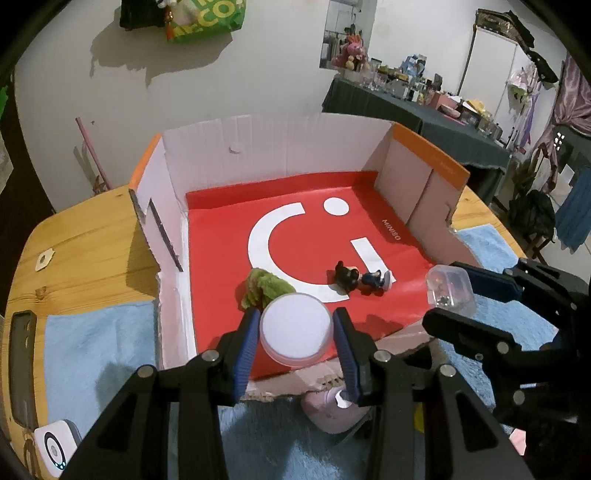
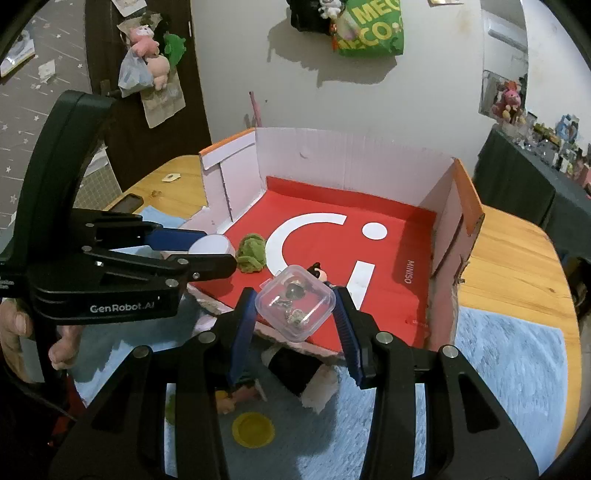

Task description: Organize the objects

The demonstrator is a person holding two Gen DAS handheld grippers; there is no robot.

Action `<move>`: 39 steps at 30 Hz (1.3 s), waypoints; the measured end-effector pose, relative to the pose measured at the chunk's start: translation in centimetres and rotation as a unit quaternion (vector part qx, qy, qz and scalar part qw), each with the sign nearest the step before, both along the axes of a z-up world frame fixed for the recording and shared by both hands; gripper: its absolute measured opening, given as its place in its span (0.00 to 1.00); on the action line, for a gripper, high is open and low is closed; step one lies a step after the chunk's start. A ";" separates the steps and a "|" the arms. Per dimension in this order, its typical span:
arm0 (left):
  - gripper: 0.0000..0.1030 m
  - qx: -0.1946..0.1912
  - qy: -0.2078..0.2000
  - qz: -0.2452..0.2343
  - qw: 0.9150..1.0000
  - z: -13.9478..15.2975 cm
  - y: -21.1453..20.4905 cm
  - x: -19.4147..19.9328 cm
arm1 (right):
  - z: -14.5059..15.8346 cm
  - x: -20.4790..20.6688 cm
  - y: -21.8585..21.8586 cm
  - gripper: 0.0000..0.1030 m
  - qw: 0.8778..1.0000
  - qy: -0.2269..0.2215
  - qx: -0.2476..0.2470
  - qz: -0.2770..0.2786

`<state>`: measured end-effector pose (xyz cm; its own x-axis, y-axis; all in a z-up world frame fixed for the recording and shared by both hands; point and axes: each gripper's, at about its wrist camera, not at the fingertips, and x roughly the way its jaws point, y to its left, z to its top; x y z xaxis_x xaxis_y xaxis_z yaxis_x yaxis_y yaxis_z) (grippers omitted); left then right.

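Nearest, left wrist view: left hand-held gripper [image 1: 295,334], blue pads clamped on either side of a round clear jar with a white top [image 1: 294,328], held above the near edge of the box. Beneath it, on the blue fleece cloth [image 1: 99,339], a pale pink object [image 1: 332,410], partly hidden.

Nearest, right wrist view: right hand-held gripper [image 2: 295,308], pads pressed on a small clear square case [image 2: 295,301] with small metal pieces inside, held over the near edge of the box. Below it on the cloth: a yellow round lid [image 2: 253,429] and a dark cylindrical item [image 2: 291,369], kind not legible.

A person's fingers [image 2: 64,349] show at the left gripper's handle.

Middle: open cardboard box [image 1: 266,144], white inner walls, orange outer faces, near side open, standing on the wooden table [image 1: 85,243]. Floor lined with a red sheet [image 1: 221,229] bearing a white logo. On the sheet: a green plush piece [image 1: 264,286] near the front left, just beyond the jar; a small dark figurine [image 1: 360,280] lying on its side, near the front centre.

Table, left edge: a white device with a ring light [image 1: 55,448]; a dark phone [image 1: 23,362].

Far: white wall with a green bag [image 2: 373,29] hanging; a dark-covered side table [image 1: 424,118] crowded with small items.
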<state>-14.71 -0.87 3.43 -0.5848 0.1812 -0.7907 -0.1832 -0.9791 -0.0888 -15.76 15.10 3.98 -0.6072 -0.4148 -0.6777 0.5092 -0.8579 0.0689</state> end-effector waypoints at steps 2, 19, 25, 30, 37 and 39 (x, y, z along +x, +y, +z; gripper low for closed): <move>0.41 -0.001 -0.005 -0.001 1.000 -0.2 0.0 -0.3 | -0.2 -0.6 0.0 0.39 1.000 -0.010 0.000 0.001; 0.41 -0.005 -0.059 -0.007 0.998 -2.7 0.0 -2.9 | -2.5 -4.2 -1.0 0.39 0.996 -0.085 0.021 0.023; 0.41 -0.003 -0.068 -0.007 0.998 -3.1 -0.3 -3.6 | -3.5 -5.0 -1.4 0.39 0.993 -0.112 0.024 0.031; 0.41 -0.001 -0.074 -0.007 0.997 -3.4 -0.4 -4.0 | -4.3 -5.6 -1.5 0.39 0.990 -0.132 0.024 0.036; 0.41 0.004 -0.080 -0.007 0.997 -3.9 -0.2 -4.7 | -4.7 -6.4 -1.5 0.39 0.990 -0.135 0.028 0.030; 0.41 0.005 -0.081 -0.006 0.997 -4.0 -0.1 -4.8 | -4.9 -6.6 -1.4 0.39 0.990 -0.139 0.026 0.028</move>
